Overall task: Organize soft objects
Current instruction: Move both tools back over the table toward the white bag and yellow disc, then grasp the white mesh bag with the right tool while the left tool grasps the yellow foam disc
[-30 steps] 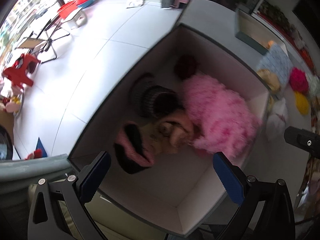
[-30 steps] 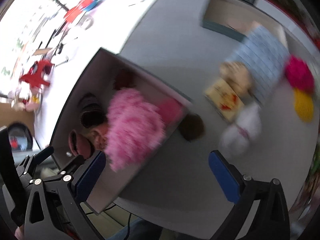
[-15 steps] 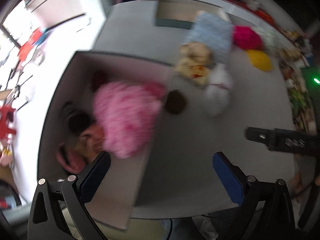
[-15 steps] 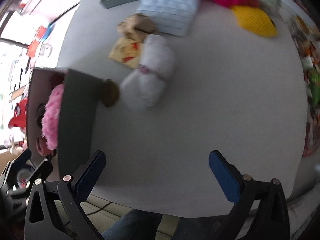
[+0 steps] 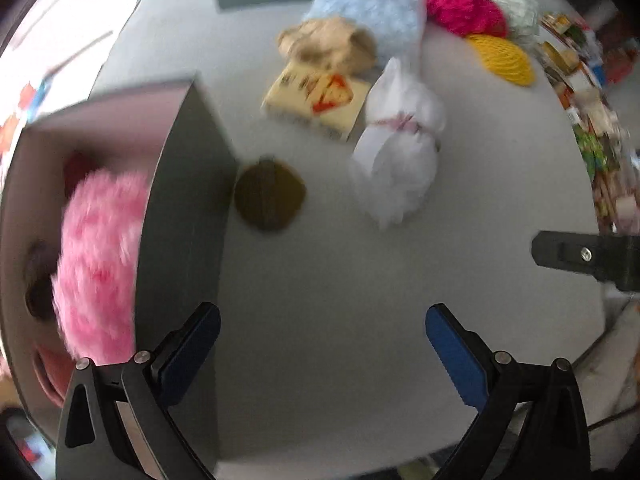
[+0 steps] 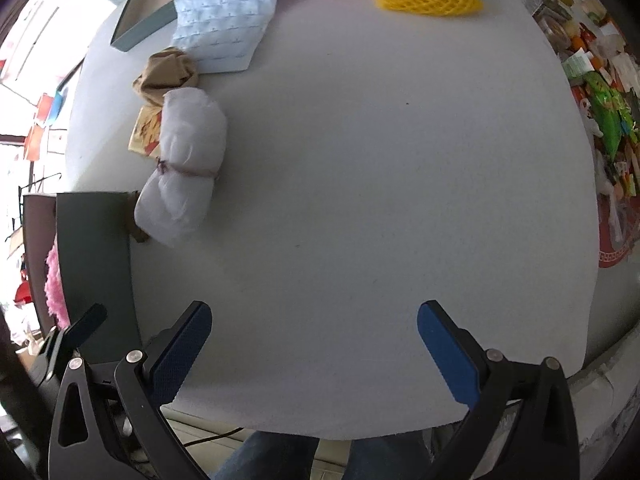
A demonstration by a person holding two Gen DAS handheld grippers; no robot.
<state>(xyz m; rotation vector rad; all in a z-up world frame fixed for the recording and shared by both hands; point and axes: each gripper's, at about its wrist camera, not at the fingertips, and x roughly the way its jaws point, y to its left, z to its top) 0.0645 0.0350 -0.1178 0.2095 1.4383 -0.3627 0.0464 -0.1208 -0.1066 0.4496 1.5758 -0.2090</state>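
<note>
Grey table [image 6: 360, 184]: white bundle [image 6: 182, 172] long axis toward box [image 6: 94, 264].

Soft daylight is coming from blown-out windows at far left, motion blur is smearing the left wrist view while the right wrist view is staying sharp, and fisheye curvature is bending and darkening both edges.
</note>
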